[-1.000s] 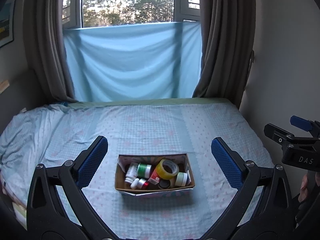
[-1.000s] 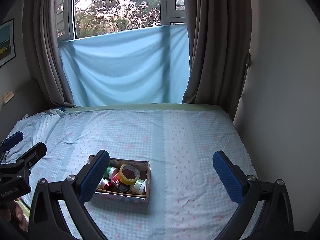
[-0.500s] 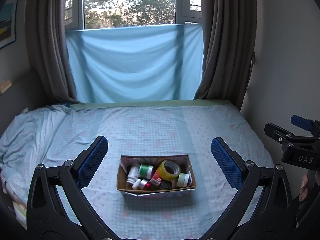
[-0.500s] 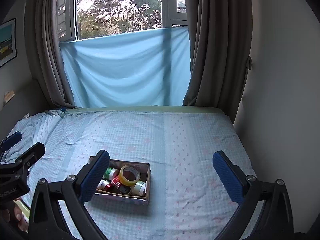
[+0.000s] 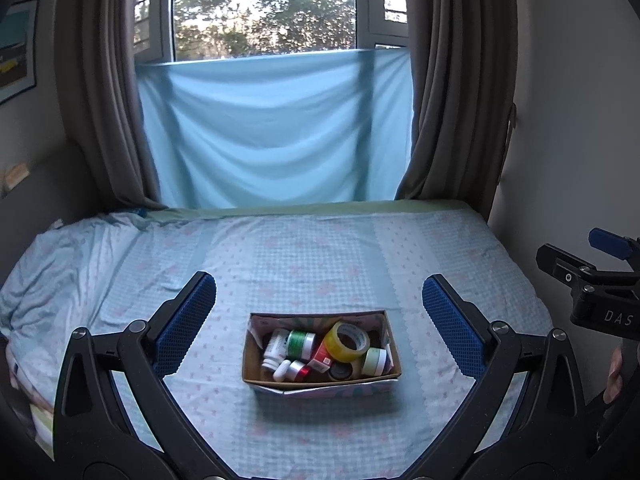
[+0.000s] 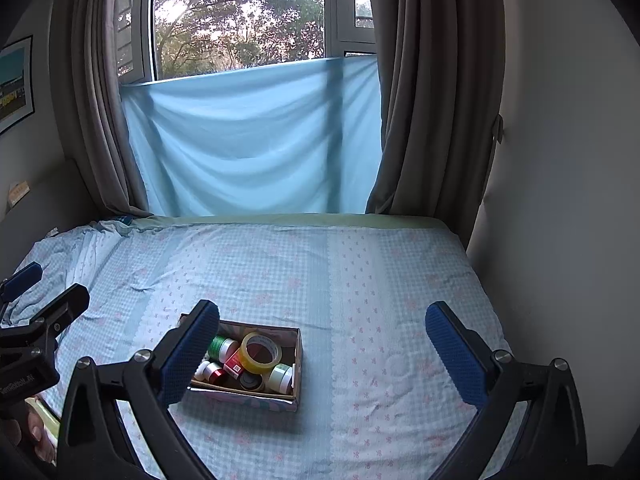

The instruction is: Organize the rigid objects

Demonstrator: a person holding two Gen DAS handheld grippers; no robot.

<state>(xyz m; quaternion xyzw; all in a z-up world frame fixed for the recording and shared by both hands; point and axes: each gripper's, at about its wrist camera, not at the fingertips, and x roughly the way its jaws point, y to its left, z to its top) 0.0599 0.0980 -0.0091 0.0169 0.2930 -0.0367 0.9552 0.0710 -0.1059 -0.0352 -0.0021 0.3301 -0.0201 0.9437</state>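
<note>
tape roll (image 5: 346,341) – yellow | bedsheet (image 5: 320,256) – pale blue check | curtains (image 5: 460,80) – grey-brown

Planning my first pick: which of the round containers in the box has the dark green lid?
The jar lying on its side in the box, at the back, just left of the yellow tape roll. The jar at the right end is pale green.
</note>
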